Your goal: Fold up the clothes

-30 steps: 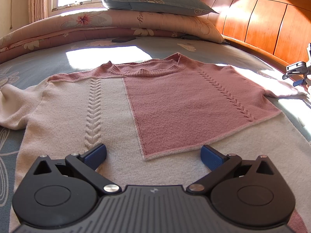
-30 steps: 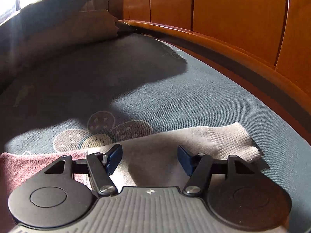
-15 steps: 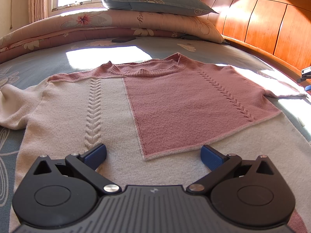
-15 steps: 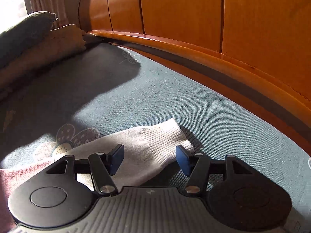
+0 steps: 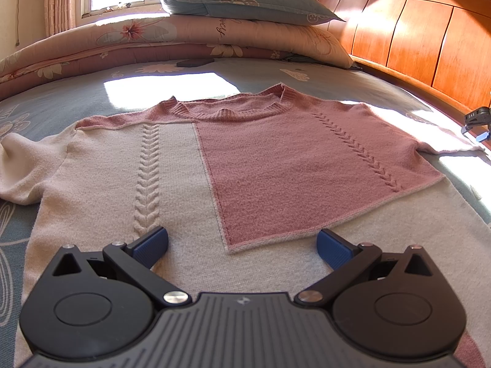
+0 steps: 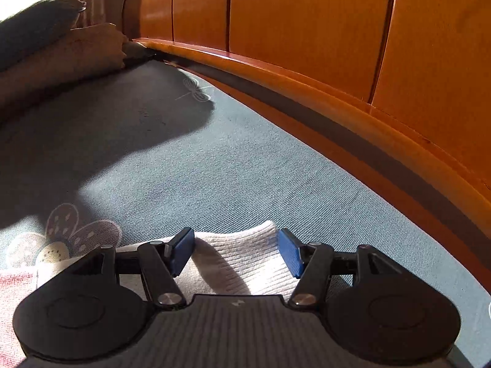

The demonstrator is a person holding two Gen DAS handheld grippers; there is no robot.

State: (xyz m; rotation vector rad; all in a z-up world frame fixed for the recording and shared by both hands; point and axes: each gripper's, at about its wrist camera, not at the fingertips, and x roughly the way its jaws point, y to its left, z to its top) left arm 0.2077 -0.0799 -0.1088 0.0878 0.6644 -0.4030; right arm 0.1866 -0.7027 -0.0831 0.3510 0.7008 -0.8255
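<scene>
Straddling the ribbed cream cuff (image 6: 245, 263), the right gripper (image 6: 236, 247) had its blue pads spread, one on each side of the cuff's end; whether they touched the knit could not be told. That sleeve ran back to the pink-and-cream sweater (image 5: 239, 165), which lay flat, front up, on the blue-grey bedsheet (image 6: 214, 165), its neckline toward the pillows. The left gripper (image 5: 242, 243) hung over the sweater's lower front with its pads spread wide and nothing between them. The other sleeve (image 5: 21, 168) lay bunched at the far left. Beyond stood a folded quilt (image 5: 153, 43) with a blue pillow (image 5: 245, 3) on top, and the wooden headboard (image 6: 307, 30) ran close beside the cuff.
</scene>
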